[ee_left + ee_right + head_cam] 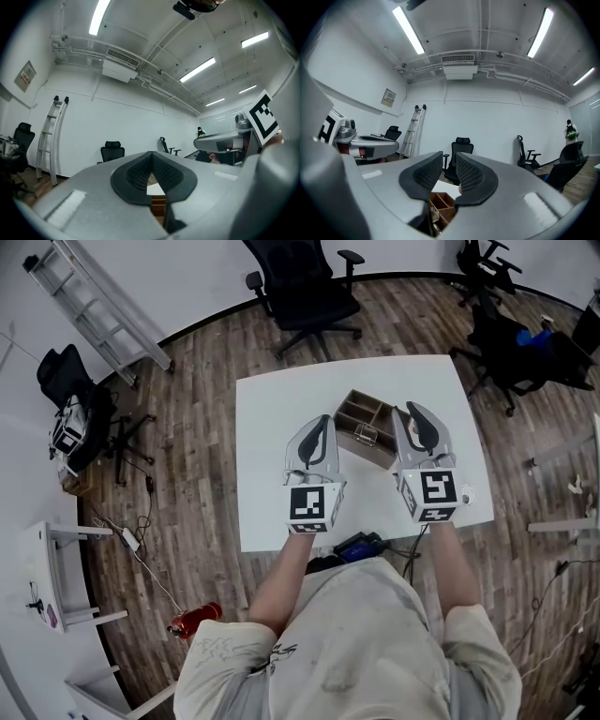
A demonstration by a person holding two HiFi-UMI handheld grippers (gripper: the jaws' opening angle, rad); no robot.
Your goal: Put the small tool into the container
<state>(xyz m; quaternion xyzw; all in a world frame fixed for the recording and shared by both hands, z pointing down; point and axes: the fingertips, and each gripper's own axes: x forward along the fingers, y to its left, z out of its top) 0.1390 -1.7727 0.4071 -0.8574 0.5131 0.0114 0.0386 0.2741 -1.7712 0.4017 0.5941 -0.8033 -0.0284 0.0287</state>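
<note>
Left gripper (151,157) is pressed together, empty. Right gripper (449,158) is narrowly parted, nothing pinched. The small metallic tool (366,435) appears lodged inside the brown wooden compartmented container (344,405) on the white bench (272,484). Both grippers should be drawn back without nudging the container.

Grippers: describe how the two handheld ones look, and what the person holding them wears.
The left gripper and right gripper both have smooth, curved grey shells that end in black ribbed pads. Each carries a white cube with black square markers at the hand end. The person wears a pale short-sleeved T-shirt with dark print.
</note>
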